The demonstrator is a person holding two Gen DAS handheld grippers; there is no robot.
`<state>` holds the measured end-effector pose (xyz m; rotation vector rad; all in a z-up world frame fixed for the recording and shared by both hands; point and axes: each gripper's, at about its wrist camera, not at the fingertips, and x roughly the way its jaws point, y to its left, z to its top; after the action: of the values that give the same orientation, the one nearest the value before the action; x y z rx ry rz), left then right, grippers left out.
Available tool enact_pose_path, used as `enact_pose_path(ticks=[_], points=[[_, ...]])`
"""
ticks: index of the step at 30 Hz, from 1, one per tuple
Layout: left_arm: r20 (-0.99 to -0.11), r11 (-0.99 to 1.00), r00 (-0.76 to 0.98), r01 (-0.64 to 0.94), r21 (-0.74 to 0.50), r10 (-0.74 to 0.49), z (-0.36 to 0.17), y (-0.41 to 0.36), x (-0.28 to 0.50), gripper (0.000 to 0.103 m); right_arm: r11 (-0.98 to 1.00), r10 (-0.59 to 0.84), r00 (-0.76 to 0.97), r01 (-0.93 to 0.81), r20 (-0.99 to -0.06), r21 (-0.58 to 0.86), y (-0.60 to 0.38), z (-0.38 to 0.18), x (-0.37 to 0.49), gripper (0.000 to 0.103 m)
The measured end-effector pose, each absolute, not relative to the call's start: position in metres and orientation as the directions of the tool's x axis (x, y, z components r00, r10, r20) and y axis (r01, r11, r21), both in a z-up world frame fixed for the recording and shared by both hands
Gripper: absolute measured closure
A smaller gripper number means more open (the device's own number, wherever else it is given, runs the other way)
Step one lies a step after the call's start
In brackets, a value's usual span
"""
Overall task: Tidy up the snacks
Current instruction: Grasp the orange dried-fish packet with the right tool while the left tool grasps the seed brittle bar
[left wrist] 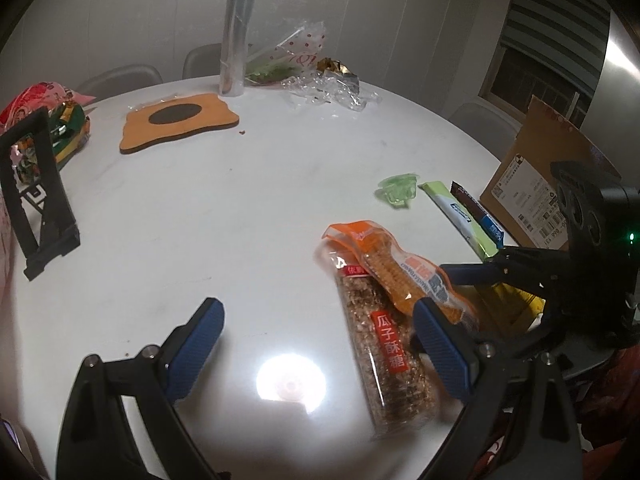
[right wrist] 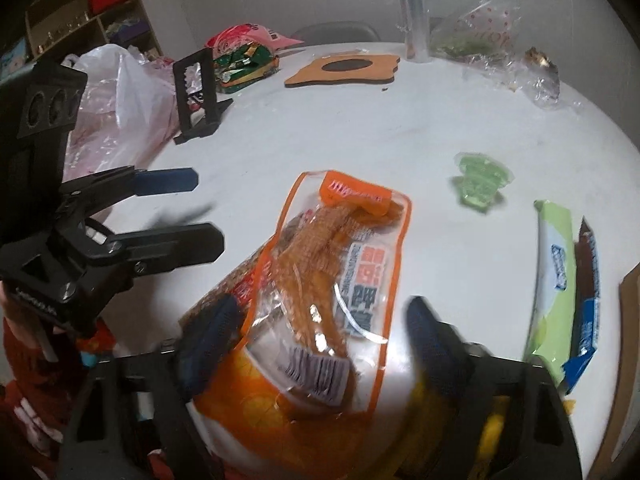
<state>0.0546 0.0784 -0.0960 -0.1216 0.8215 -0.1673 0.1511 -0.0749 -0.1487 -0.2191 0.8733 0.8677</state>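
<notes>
An orange snack pack [left wrist: 394, 270] lies across a brown seed-brittle bar [left wrist: 384, 344] on the white round table [left wrist: 200, 208]. In the right wrist view the orange pack [right wrist: 320, 292] lies between the spread fingers of my right gripper [right wrist: 324, 328], which is open around it. My left gripper [left wrist: 320, 328] is open and empty, low over the table, with the brittle bar beside its right finger. A green jelly cup [left wrist: 396, 190], a light green bar [left wrist: 460, 212] and a dark blue bar [left wrist: 480, 216] lie further right.
A cardboard box [left wrist: 532, 184] stands at the right edge. A black stand [left wrist: 38, 196] and a snack bag [left wrist: 48, 120] sit at the left. An orange mat [left wrist: 176, 122], a foil roll [left wrist: 236, 28] and crumpled wrappers [left wrist: 320, 80] are at the back. A plastic bag [right wrist: 124, 100] lies left.
</notes>
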Motion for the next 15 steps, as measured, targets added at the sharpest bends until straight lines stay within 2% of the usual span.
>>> enact_pose_path(ticks=[8, 15], points=[[-0.719, 0.981, 0.669, 0.097, -0.169, -0.19, -0.095, 0.076, 0.051, 0.009, 0.674, 0.571, 0.383, -0.724, -0.726, 0.148, -0.08, -0.137, 0.152, 0.049], [-0.735, 0.972, 0.636, 0.162, -0.171, -0.235, -0.103, 0.048, 0.042, 0.01, 0.681, 0.609, 0.424, -0.713, -0.67, 0.168, -0.101, -0.112, 0.147, 0.051]])
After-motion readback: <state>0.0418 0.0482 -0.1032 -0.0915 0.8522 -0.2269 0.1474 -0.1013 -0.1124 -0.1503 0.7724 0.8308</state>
